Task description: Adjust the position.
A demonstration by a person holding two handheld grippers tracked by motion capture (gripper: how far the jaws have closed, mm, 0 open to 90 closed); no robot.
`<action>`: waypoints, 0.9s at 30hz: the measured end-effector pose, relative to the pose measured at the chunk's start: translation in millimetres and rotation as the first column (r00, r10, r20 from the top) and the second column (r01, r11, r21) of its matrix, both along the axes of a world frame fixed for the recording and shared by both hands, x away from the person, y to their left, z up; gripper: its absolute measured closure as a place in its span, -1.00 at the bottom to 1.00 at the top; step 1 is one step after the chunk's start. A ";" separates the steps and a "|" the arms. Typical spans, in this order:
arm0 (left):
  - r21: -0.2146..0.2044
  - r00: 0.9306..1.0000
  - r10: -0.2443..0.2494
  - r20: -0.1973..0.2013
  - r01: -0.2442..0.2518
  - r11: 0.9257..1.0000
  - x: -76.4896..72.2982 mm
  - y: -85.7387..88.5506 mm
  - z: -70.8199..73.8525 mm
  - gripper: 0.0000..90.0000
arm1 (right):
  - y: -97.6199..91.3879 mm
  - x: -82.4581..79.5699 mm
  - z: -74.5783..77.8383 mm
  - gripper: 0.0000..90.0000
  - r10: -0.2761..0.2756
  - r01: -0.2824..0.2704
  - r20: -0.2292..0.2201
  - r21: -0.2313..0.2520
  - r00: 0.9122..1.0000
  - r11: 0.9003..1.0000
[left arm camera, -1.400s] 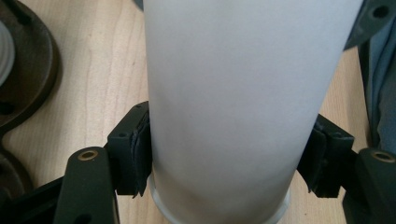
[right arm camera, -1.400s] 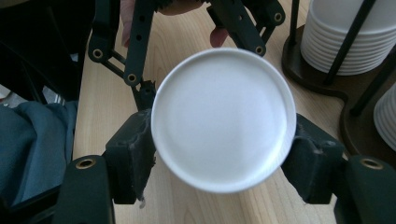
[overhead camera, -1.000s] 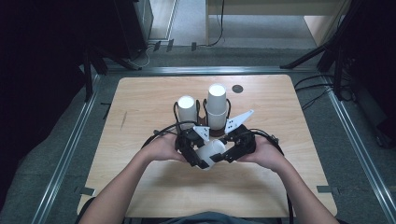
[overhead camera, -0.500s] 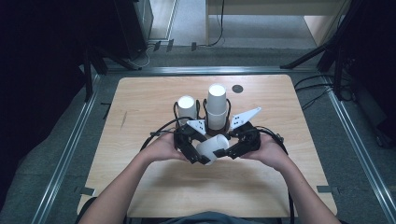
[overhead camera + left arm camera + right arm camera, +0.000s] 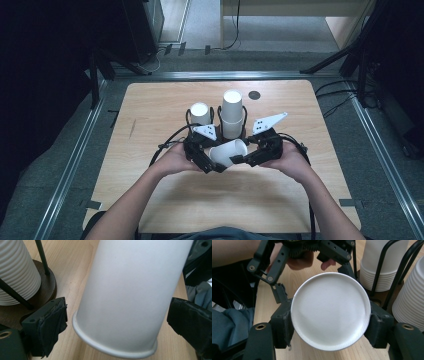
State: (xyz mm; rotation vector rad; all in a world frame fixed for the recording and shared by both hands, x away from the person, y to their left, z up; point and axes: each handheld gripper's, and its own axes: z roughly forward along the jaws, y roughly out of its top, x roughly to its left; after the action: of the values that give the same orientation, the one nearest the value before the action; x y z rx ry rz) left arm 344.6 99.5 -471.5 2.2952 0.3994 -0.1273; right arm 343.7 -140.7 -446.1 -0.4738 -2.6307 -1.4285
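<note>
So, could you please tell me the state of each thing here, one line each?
Paper cup: lying sideways, held off the table.
Right claw: shut on the paper cup's base end.
Left claw: open, jaws just opened, cup between them, untouched.
Left cup stack: upright in its holder.
Right cup stack: upright, taller.

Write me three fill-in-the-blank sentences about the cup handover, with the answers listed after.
1. The white paper cup is clamped by the ___ gripper.
2. The left gripper has its jaws ___ around the cup, pads clear of it.
3. Behind the hands, two wire holders hold stacks of ___.

Missing words: right; open; cups
</note>
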 end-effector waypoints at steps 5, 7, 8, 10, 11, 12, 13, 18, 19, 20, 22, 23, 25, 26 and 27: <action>-0.015 1.000 0.000 0.012 0.000 1.000 -1.6 0.8 -1.1 -0.83 | -0.4 -1.9 5.2 -0.24 -0.001 0.001 0.009 0.020 1.000 1.000; -0.028 1.000 0.001 0.019 0.000 1.000 -1.6 3.0 -0.9 -0.70 | -1.9 -1.7 6.8 -0.24 -0.003 0.002 0.005 0.031 1.000 1.000; -0.038 1.000 0.000 0.020 0.001 0.999 -1.7 4.3 -0.9 -0.70 | -1.9 -1.7 6.8 -0.24 -0.003 0.002 0.005 0.031 1.000 1.000; -0.048 1.000 -0.007 0.022 0.008 0.999 -2.2 5.7 0.0 -0.67 | -3.3 -1.0 7.2 -0.24 -0.006 0.006 0.003 0.038 1.000 0.999; -0.054 1.000 -0.015 0.025 0.016 0.998 -2.4 5.9 0.3 -0.59 | -3.4 -0.9 7.0 -0.24 -0.004 0.004 -0.005 0.037 1.000 0.999; -0.051 0.999 -0.019 0.030 0.020 0.998 -2.4 6.1 0.6 -0.58 | -3.5 -0.8 6.4 -0.24 -0.002 0.003 -0.010 0.042 1.000 0.999; -0.050 0.999 -0.021 0.032 0.023 0.999 -2.5 6.2 0.6 -0.56 | -3.5 -0.5 6.1 -0.24 -0.002 0.002 -0.009 0.044 1.000 0.999; -0.041 0.999 -0.017 0.045 0.019 0.999 -2.2 7.1 2.2 -0.49 | -4.0 0.3 5.4 -0.25 -0.006 0.006 -0.017 0.043 1.000 0.999; -0.040 0.999 -0.018 0.048 0.020 0.999 -2.4 7.5 2.4 -0.48 | -3.6 -0.3 5.8 -0.27 -0.004 0.004 -0.004 0.038 1.000 0.999; -0.041 0.999 -0.016 0.052 0.018 0.999 -2.2 9.1 3.6 -0.48 | -3.2 -0.9 5.9 -0.32 -0.005 0.005 0.008 0.038 1.000 0.999; -0.044 0.999 -0.010 0.052 0.012 0.999 -1.8 10.3 4.5 -0.47 | -2.7 -1.4 6.0 -0.38 -0.007 0.006 0.014 0.035 1.000 0.999; -0.031 0.999 -0.015 0.038 0.016 0.999 0.2 12.9 6.7 -0.47 | -2.6 -1.4 5.5 -0.41 -0.015 0.014 0.027 0.021 1.000 1.000; -0.016 0.999 -0.012 0.044 0.013 1.000 0.5 13.4 8.0 -0.47 | -2.8 -1.2 3.7 -0.42 -0.011 0.011 0.022 0.005 1.000 1.000; -0.005 0.999 -0.018 0.048 0.019 1.000 1.5 14.8 9.5 -0.47 | -2.7 -1.4 2.5 -0.42 -0.012 0.012 0.024 -0.010 1.000 1.000; 0.008 0.999 -0.022 0.044 0.022 1.000 4.1 17.9 11.4 -0.47 | -2.6 -1.5 1.1 -0.42 -0.013 0.013 0.023 -0.022 1.000 1.000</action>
State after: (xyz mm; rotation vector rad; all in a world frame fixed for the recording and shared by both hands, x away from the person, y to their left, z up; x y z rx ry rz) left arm 348.6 117.4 -460.1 2.3066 0.3522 -0.0862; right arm 342.2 -143.3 -445.0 -0.4810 -2.6684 -1.4183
